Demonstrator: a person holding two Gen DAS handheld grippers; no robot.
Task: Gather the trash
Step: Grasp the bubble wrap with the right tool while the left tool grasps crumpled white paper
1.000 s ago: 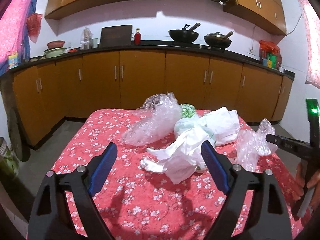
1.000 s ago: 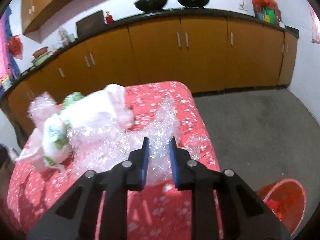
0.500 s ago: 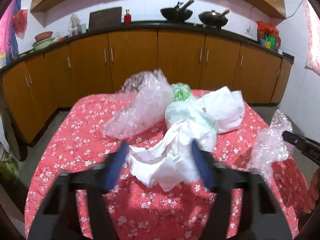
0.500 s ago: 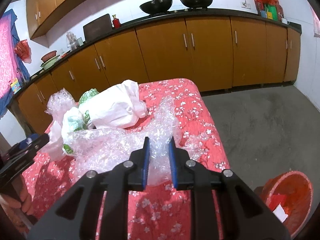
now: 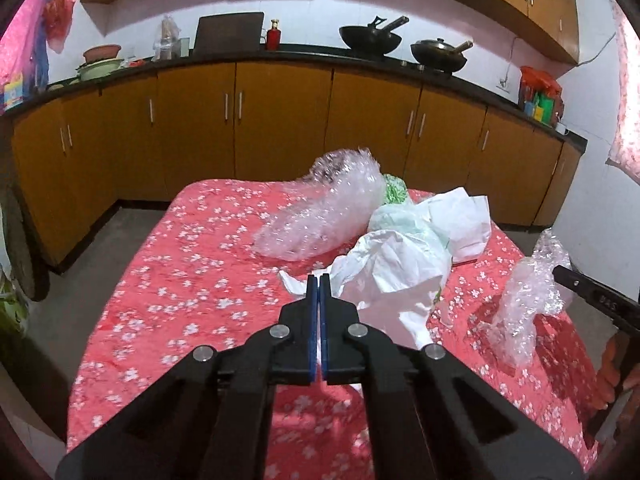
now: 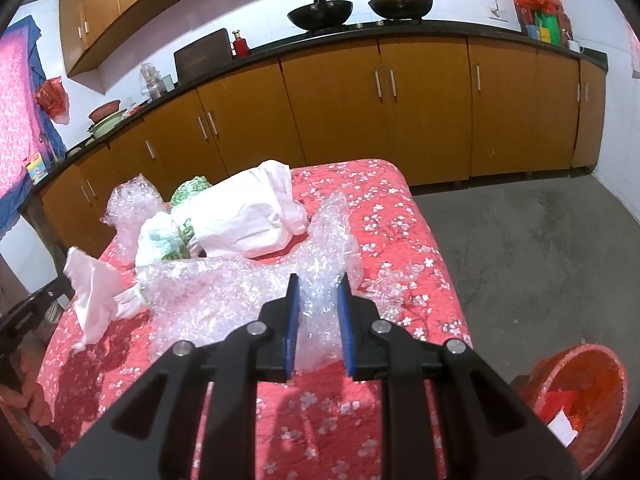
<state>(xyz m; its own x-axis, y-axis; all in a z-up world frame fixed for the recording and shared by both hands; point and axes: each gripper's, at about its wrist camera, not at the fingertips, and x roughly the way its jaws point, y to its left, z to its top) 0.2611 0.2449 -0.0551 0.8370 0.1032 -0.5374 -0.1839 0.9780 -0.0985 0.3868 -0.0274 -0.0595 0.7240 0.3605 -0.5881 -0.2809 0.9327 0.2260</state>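
Trash lies on a table with a red flowered cloth [image 5: 180,280]. My left gripper [image 5: 319,280] is shut on the white plastic bag [image 5: 392,268], pinching its near edge; the bag also shows in the right wrist view [image 6: 94,292]. My right gripper [image 6: 318,292] is shut on a sheet of bubble wrap [image 6: 240,292], held just above the cloth; it also shows in the left wrist view [image 5: 524,304]. Another bubble wrap piece [image 5: 320,212], a green-printed bag [image 5: 412,224] and a white paper bag [image 6: 248,216] lie in the middle.
A red bin [image 6: 576,396] with scraps inside stands on the grey floor right of the table. Orange cabinets [image 5: 280,128] under a black counter run along the back wall, with woks [image 5: 370,38] on top.
My left gripper has closed from wide open onto the white plastic bag's edge. My right gripper has stayed shut on the bubble wrap and lifted it slightly.
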